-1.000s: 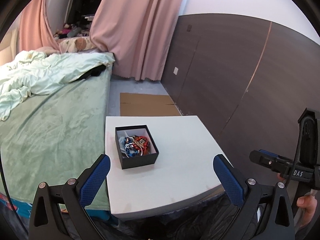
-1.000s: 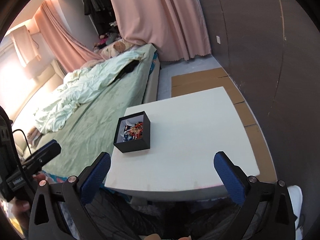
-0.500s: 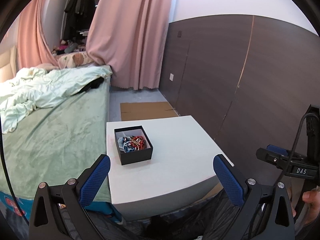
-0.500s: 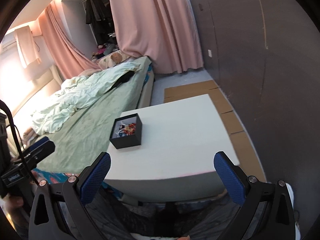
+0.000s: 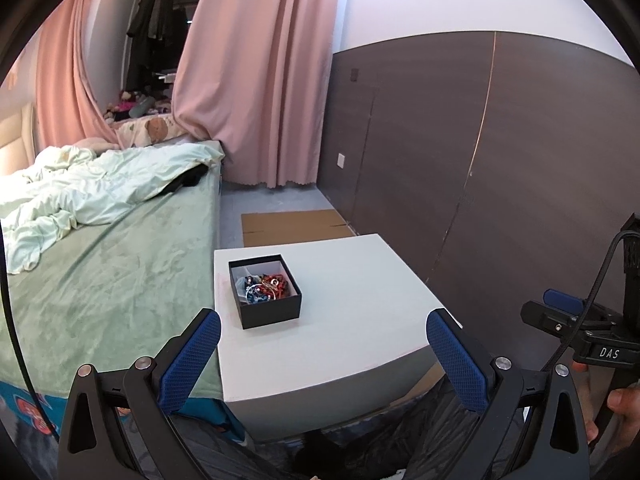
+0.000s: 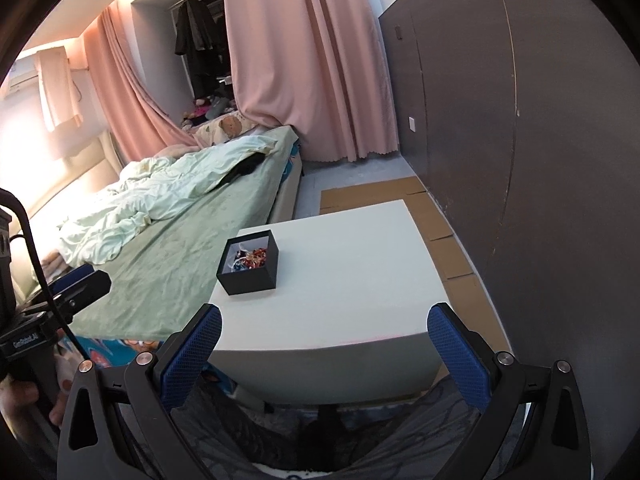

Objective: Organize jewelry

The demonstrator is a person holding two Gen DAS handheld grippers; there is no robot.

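Small black square cardboard box (image 5: 266,291) with tangled colourful bead jewelry (image 5: 264,286) inside, on white square surface (image 5: 352,300) near bed-side edge. Left hand-held gripper (image 5: 320,356) and right hand-held gripper (image 6: 324,350) spread wide, empty, short of surface. Fits sorting ahead or already finished

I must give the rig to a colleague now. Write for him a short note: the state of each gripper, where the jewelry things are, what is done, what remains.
Left gripper: open, holds nothing, short of the table's near edge.
Right gripper: open, holds nothing, also short of the table.
Black box: lidless, on the left part of the white table, beside the bed.
Jewelry: a mixed heap inside the box; none lies on the tabletop.
Done or left: this fits both pieces gathered in and a tangle awaiting sorting. Check before acting.
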